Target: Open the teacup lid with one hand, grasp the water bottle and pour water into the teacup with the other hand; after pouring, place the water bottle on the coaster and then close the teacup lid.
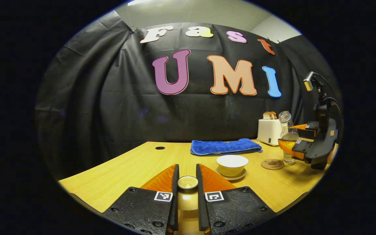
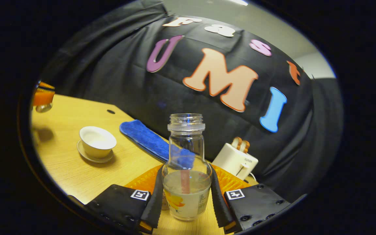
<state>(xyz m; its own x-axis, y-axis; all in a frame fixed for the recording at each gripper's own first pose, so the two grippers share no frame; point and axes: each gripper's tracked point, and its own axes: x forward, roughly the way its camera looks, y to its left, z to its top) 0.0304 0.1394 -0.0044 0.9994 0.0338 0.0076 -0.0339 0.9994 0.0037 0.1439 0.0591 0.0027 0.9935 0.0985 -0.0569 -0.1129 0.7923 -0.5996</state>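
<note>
Gripping the uncapped water bottle (image 2: 186,169) just beside the coaster (image 1: 272,164), the right gripper (image 2: 185,195) was seen clamped on its lower body. The teacup lid (image 1: 188,182) was pinched between the fingers of the left gripper (image 1: 187,186), held above the wooden table (image 1: 135,163), while the open teacup (image 1: 232,164) was left on its saucer (image 1: 237,178) near a blue towel (image 1: 225,146).

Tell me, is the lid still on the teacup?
No: the teacup sits open on its saucer, and the left gripper holds the lid away from it.
</note>
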